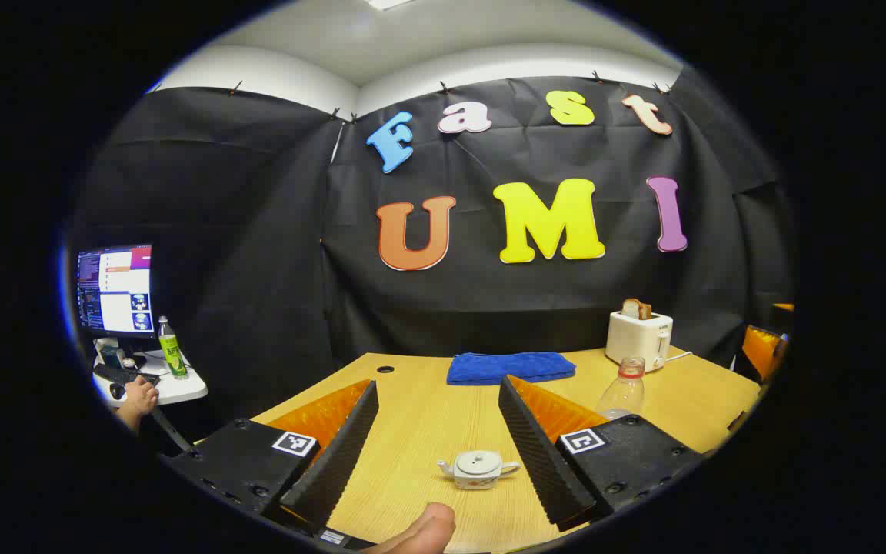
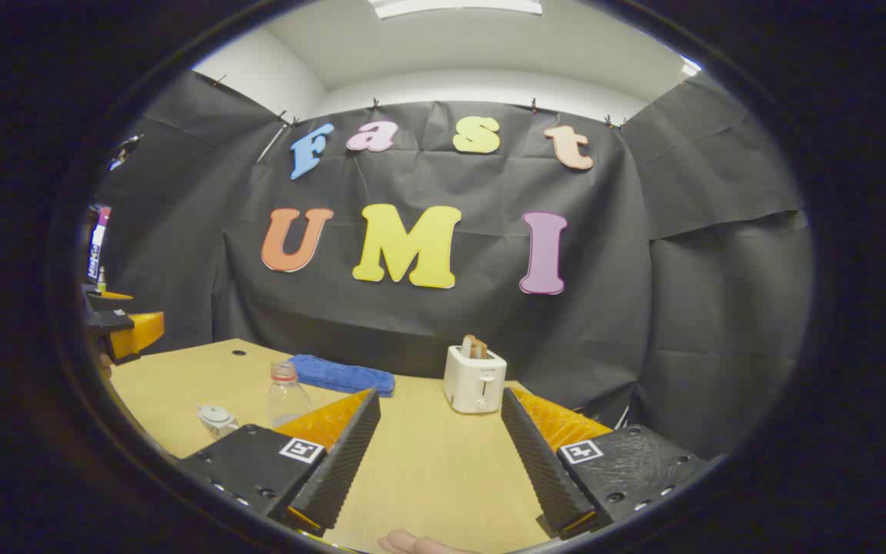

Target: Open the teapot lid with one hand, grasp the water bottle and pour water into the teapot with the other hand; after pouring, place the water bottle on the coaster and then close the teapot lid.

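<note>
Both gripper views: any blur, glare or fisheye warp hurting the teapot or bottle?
Left gripper view: teapot sharp and evenly lit between the open fingers, table edge bowed by fisheye, water bottle clear, no glare. Right gripper view: teapot small and squeezed near the rim, water bottle readable, ceiling light blown out.

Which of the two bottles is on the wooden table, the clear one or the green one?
The clear bottle with the red cap, standing by the toaster. The green bottle stands on the white side desk beside the monitor.
</note>
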Motion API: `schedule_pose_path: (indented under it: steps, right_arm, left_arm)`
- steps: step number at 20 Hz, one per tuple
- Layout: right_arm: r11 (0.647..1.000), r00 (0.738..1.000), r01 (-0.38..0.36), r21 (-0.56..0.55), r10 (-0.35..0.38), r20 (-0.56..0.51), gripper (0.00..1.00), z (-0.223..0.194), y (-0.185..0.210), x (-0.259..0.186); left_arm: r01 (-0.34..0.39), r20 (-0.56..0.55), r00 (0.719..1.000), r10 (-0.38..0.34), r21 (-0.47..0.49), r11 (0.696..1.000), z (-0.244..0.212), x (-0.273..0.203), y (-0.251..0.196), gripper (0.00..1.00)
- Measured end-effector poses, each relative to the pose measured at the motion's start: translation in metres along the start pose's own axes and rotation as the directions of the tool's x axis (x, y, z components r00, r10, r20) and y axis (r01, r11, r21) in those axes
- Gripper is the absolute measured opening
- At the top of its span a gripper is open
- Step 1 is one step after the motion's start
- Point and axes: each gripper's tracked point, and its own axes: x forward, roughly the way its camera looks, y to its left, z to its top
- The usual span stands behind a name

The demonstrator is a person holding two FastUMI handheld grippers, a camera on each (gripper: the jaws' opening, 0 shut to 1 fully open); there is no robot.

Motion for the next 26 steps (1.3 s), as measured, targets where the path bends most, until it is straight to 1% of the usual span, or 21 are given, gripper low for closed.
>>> schedule_pose_path:
  steps: [1, 3, 4, 6, 8, 9, 11, 12, 13, 19, 22, 23, 26]
  right_arm:
    - [1.000, 1.000, 0.001, 0.000, -0.001, 0.002, 0.95, -0.001, -0.001, 0.001]
    - [1.000, 1.000, 0.005, 0.014, -0.005, -0.010, 0.97, -0.005, -0.004, 0.005]
    - [1.000, 1.000, 0.005, 0.026, -0.005, -0.018, 0.95, -0.008, -0.006, 0.006]
    - [0.999, 0.999, 0.018, 0.030, -0.017, -0.039, 0.95, -0.014, -0.010, 0.011]
    - [0.999, 0.999, 0.022, 0.024, -0.021, -0.049, 0.95, -0.016, -0.010, 0.013]
    - [1.000, 0.999, 0.024, 0.019, -0.023, -0.048, 0.97, -0.016, -0.011, 0.014]
    - [1.000, 0.999, 0.030, 0.008, -0.030, -0.045, 0.97, -0.017, -0.013, 0.014]
    - [1.000, 0.999, 0.029, 0.005, -0.028, -0.042, 0.95, -0.017, -0.013, 0.013]
    - [1.000, 0.999, 0.025, 0.004, -0.025, -0.038, 0.97, -0.015, -0.012, 0.013]
    - [1.000, 0.999, 0.023, 0.000, -0.023, -0.036, 0.95, -0.016, -0.011, 0.015]
    - [1.000, 0.999, 0.019, -0.005, -0.020, -0.038, 0.95, -0.017, -0.009, 0.014]
    - [1.000, 0.999, 0.020, -0.006, -0.020, -0.038, 0.97, -0.017, -0.009, 0.015]
    - [1.000, 0.999, 0.018, -0.010, -0.018, -0.040, 0.95, -0.019, -0.007, 0.015]
  left_arm:
    - [-0.010, -0.009, 1.000, 0.010, 0.011, 1.000, -0.003, 0.001, 0.004, 0.99]
    - [-0.013, -0.016, 1.000, 0.013, 0.010, 1.000, -0.005, 0.002, 0.002, 0.99]
    - [-0.008, -0.020, 1.000, 0.008, -0.004, 1.000, -0.007, 0.003, -0.001, 0.99]
    - [0.024, -0.037, 0.999, -0.025, -0.021, 1.000, -0.013, 0.003, -0.010, 0.99]
    - [0.035, -0.049, 0.998, -0.036, -0.018, 0.999, -0.018, 0.006, -0.013, 0.99]
    - [0.035, -0.050, 0.998, -0.036, -0.012, 0.999, -0.018, 0.006, -0.012, 0.99]
    - [0.036, -0.056, 0.998, -0.037, -0.008, 0.999, -0.021, 0.009, -0.012, 0.99]
    - [0.039, -0.061, 0.997, -0.040, -0.013, 0.999, -0.022, 0.010, -0.014, 0.99]
    - [0.040, -0.064, 0.997, -0.041, -0.020, 0.999, -0.024, 0.009, -0.013, 0.99]
    - [0.039, -0.070, 0.997, -0.041, -0.037, 0.999, -0.029, 0.016, -0.012, 0.99]
    - [0.063, -0.046, 0.997, -0.065, -0.056, 0.996, -0.030, 0.026, -0.018, 0.99]
    - [0.068, -0.051, 0.996, -0.072, -0.064, 0.996, -0.036, 0.031, -0.019, 0.99]
    - [0.097, -0.073, 0.992, -0.104, -0.095, 0.991, -0.059, 0.051, -0.028, 0.99]
